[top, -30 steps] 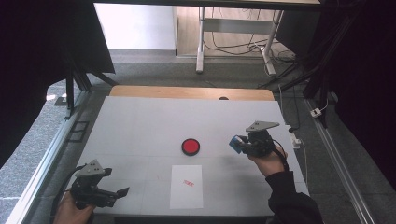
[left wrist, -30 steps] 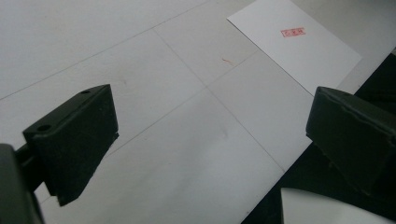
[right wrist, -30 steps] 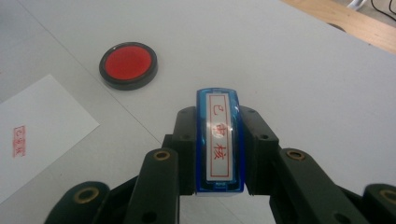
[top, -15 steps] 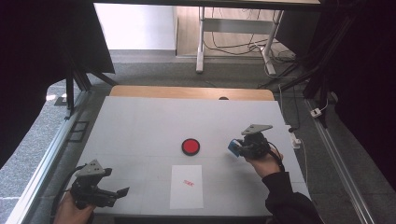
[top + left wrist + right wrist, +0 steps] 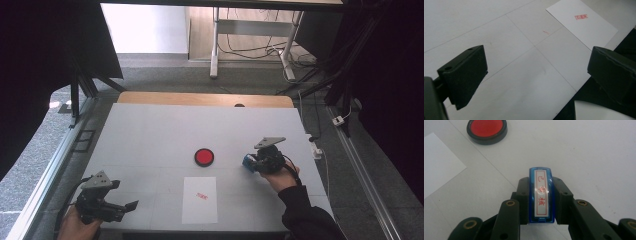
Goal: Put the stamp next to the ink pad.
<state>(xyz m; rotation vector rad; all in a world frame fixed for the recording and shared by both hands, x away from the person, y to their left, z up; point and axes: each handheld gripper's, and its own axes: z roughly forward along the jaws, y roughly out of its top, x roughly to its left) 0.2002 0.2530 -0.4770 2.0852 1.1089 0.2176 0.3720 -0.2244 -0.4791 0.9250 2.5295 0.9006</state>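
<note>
We see the right gripper (image 5: 541, 202) at the middle right of the tabletop (image 5: 150, 130), its fingers (image 5: 524, 200) clamped on both sides of the blue stamp (image 5: 541, 195). The left gripper (image 5: 536, 72), lower left, stands wide and holds nothing.

The worktop (image 5: 150, 130) is a pale grey surface crossed by thin seam lines, with a wooden strip (image 5: 205, 99) along its far edge. A round red ink pad (image 5: 204, 156) in a black rim sits near the middle. Nearer, a white sheet (image 5: 200, 199) lies flat, bearing a small red stamp mark (image 5: 201, 196).
</note>
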